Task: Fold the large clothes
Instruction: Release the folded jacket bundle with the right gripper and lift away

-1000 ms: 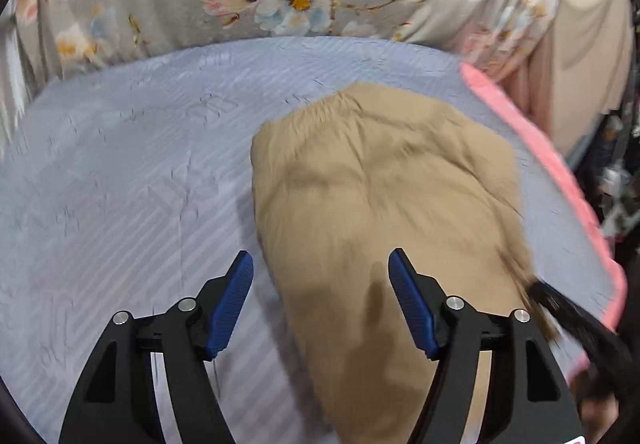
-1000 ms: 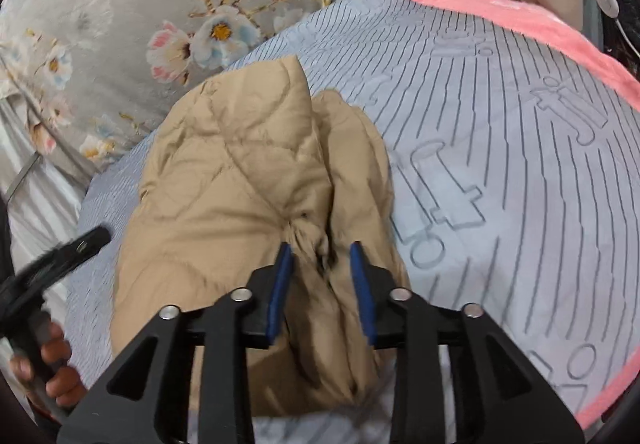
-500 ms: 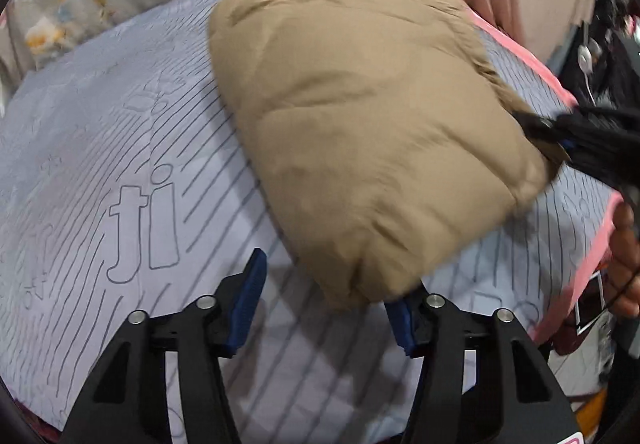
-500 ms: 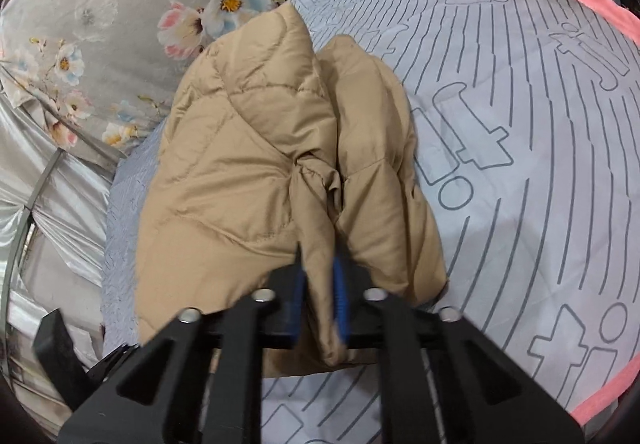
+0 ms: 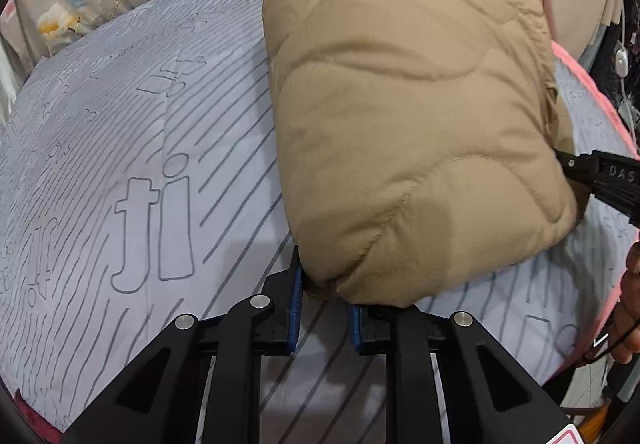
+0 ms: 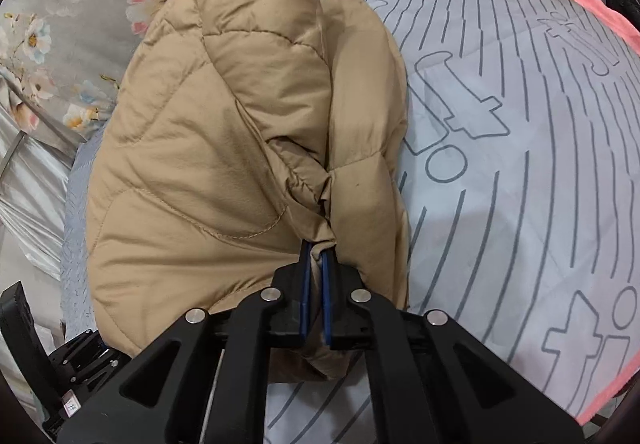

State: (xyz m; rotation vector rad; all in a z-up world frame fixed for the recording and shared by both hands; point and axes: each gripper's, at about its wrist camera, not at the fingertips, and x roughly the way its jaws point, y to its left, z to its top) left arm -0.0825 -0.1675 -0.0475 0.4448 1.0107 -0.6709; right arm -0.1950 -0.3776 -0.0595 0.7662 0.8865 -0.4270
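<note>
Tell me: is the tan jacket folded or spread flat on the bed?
Folded. The tan jacket sits as a compact, puffy bundle on the striped bedsheet, with doubled layers meeting in a crease by the right tongs.

Bare bedsheet (image 5: 120, 164) left of jacket (image 5: 400, 124)

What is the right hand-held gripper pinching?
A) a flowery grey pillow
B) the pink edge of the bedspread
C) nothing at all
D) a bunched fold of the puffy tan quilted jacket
D: in the right wrist view the blue pads of the right hand-held gripper are squeezed together on a gathered bit of the puffy tan quilted jacket, which lies on the grey striped bedspread.
</note>
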